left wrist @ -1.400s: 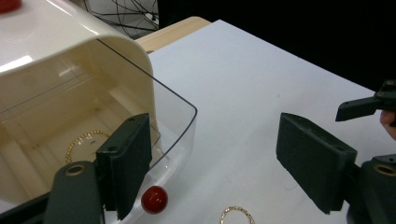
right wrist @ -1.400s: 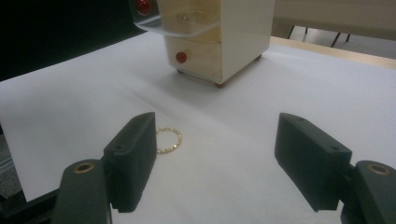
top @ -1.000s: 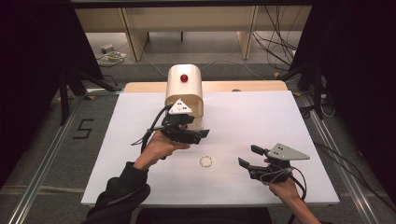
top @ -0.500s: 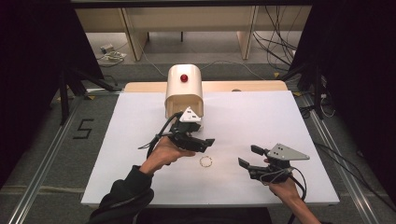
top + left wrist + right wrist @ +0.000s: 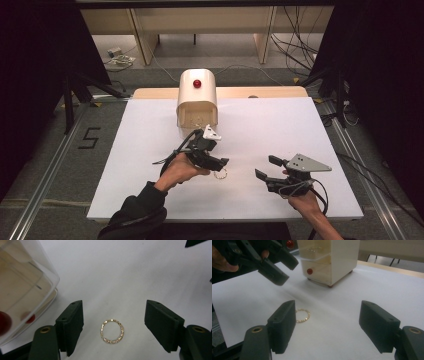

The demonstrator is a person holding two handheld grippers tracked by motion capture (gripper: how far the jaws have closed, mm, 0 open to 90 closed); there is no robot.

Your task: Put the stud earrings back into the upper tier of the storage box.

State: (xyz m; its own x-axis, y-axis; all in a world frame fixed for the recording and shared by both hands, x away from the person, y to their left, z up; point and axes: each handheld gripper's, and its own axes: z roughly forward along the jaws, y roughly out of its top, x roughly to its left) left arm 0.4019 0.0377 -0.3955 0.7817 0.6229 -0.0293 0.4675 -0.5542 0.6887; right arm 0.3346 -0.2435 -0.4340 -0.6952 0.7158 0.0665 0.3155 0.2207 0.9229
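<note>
A small gold ring (image 5: 220, 174) set with tiny stones lies flat on the white table (image 5: 300, 130). My left gripper (image 5: 222, 162) hovers just over it, pointing down. In the left gripper view the ring (image 5: 112, 331) lies between the two jaws of my left gripper (image 5: 113, 315), touching neither. Those jaws have just been closing a little and still stand wide apart. My right gripper (image 5: 265, 167) rests open to the right of the ring, nothing in it. In the right gripper view the ring (image 5: 302, 315) lies just past the left jaw of my right gripper (image 5: 327, 315).
A cream jewellery box (image 5: 197, 102) with a red knob (image 5: 197, 83) stands at the back middle of the table, its clear drawer (image 5: 22, 282) pulled out toward the ring. Dark floor, cables and metal rails surround the table.
My left gripper has come away from the front of the box, moving down and toward me until it hangs over the ring. The right gripper has kept still.
</note>
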